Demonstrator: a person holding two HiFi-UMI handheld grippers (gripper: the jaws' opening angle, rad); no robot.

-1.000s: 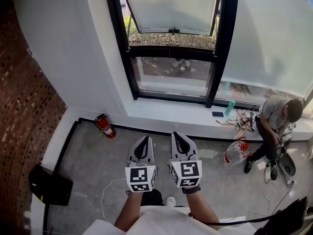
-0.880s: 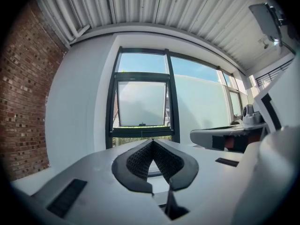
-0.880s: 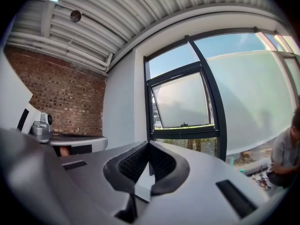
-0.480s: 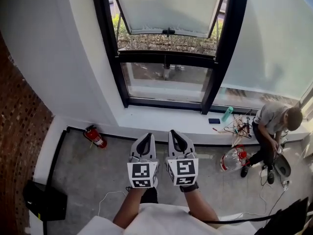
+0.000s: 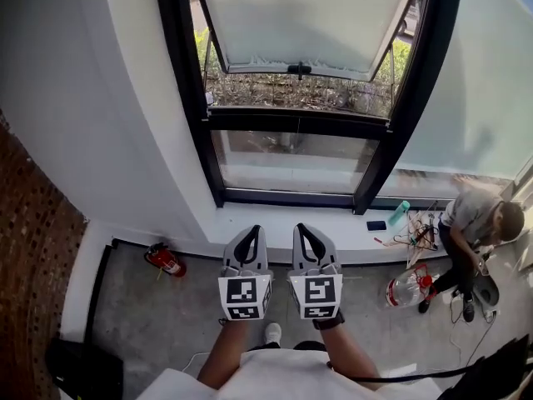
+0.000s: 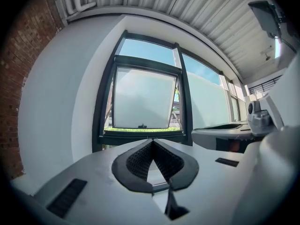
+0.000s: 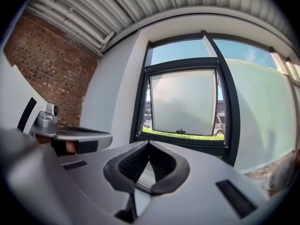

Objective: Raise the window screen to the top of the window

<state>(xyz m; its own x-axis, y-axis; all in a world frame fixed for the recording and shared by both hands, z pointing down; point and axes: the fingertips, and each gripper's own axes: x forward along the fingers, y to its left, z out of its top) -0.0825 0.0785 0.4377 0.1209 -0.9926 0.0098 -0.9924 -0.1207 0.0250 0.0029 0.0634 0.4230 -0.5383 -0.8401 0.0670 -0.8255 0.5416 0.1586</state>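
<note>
Held side by side, short of the black metal window frame [image 5: 179, 98] and aimed level at it: the left gripper [image 5: 249, 230] and the right gripper [image 5: 301, 227], white-bodied with black padded tips. Both pressed fully together, with nothing pinched between the jaws. Not touching the frame or anything in it.

Inside the upper part of that frame: the pale, translucent rectangular window screen [image 5: 308, 15], face turned to the room. About as wide as tall, so no strong long axis in the sheet itself. Lower edge lying level, running side to side across the frame, with a small black handle [image 5: 298, 69] at its middle. Beneath that edge, within the frame, an uncovered strip showing grass outside, then a black crossbar and a fixed glass pane.

At the foot of the frame: a white sill [image 5: 275, 222], with a teal bottle [image 5: 400, 211] toward its right end. Lower left of the frame, on the grey floor: a red fire extinguisher [image 5: 165, 259]. Lower right of the frame: a seated person [image 5: 479, 223].
</note>
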